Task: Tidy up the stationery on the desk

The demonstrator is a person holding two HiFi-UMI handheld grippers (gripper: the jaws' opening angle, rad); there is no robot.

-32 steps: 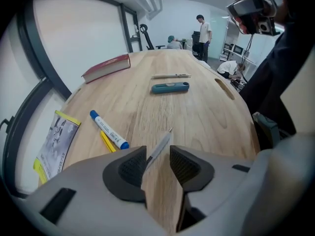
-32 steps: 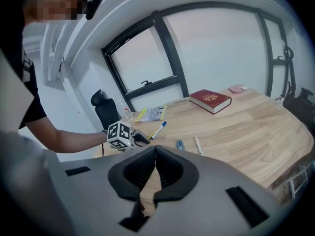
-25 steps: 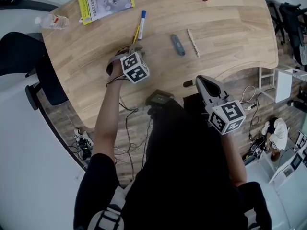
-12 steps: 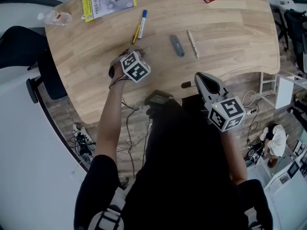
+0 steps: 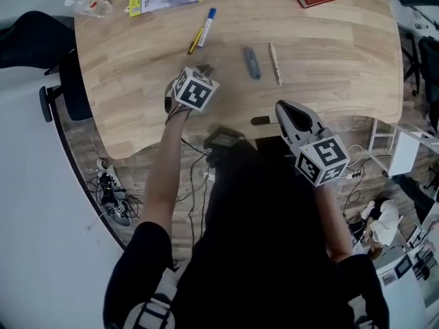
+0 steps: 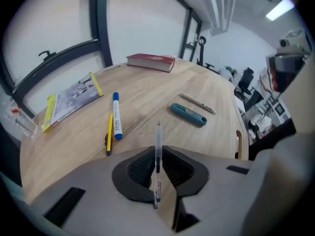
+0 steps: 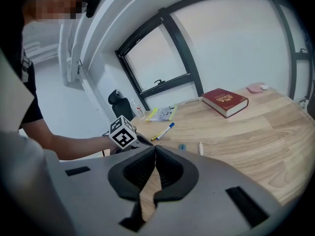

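Your right gripper (image 7: 155, 149), low centre of its view: jaws together, empty. Your left gripper (image 6: 157, 154): jaws have just been closing and now clamp the clear pen (image 6: 157, 132), tip pointing away. Looks like the pick step. Next, I'd lay it beside the yellow pencil (image 6: 109, 132) and blue marker (image 6: 116, 116), left of centre. The teal cutter (image 6: 188, 115) waits further right.
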